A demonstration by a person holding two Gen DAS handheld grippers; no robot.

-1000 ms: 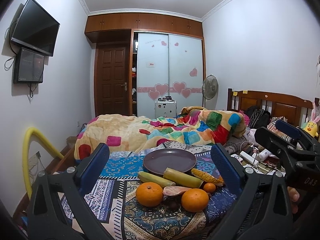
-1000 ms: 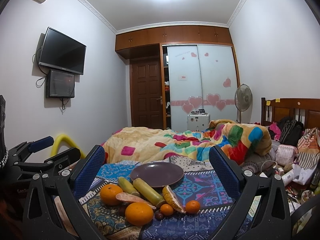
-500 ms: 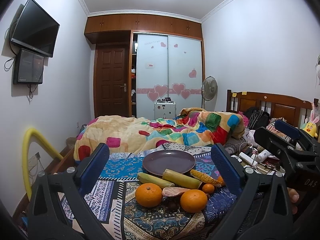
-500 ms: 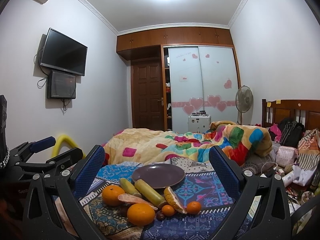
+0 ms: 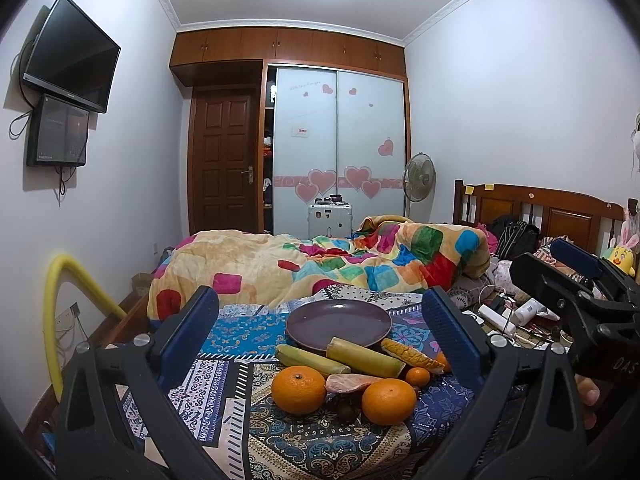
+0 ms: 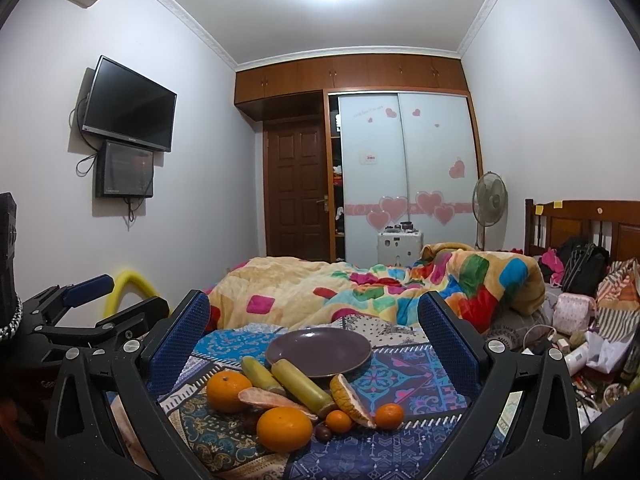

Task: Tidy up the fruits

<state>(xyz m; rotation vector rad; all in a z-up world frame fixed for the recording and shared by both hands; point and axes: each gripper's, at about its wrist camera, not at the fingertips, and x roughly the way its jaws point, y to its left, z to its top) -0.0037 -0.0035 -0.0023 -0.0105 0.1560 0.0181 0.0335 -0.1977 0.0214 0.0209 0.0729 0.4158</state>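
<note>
Both views have edged slightly; two tools (image 5: pixel 320 332) (image 6: pixel 314 336) gape empty before two big oranges (image 5: pixel 299 389) (image 5: pixel 389 401), one plate (image 5: pixel 338 323).

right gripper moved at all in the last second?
Yes, slightly. In the right wrist view the purple plate and the wall TV sit a little lower than before, so the right gripper has tipped or risen slightly. Jaws remain open.

The plate (image 5: pixel 338 322) was plain dull purple. Two large oranges (image 5: pixel 299 389) were bright orange, the two stalks (image 5: pixel 365 357) yellow-green. The patchwork cloth (image 5: pixel 236 328) showed blue, navy and cream ornament. The quilt (image 5: pixel 256 264) was pale yellow with bright multicoloured squares.
</note>
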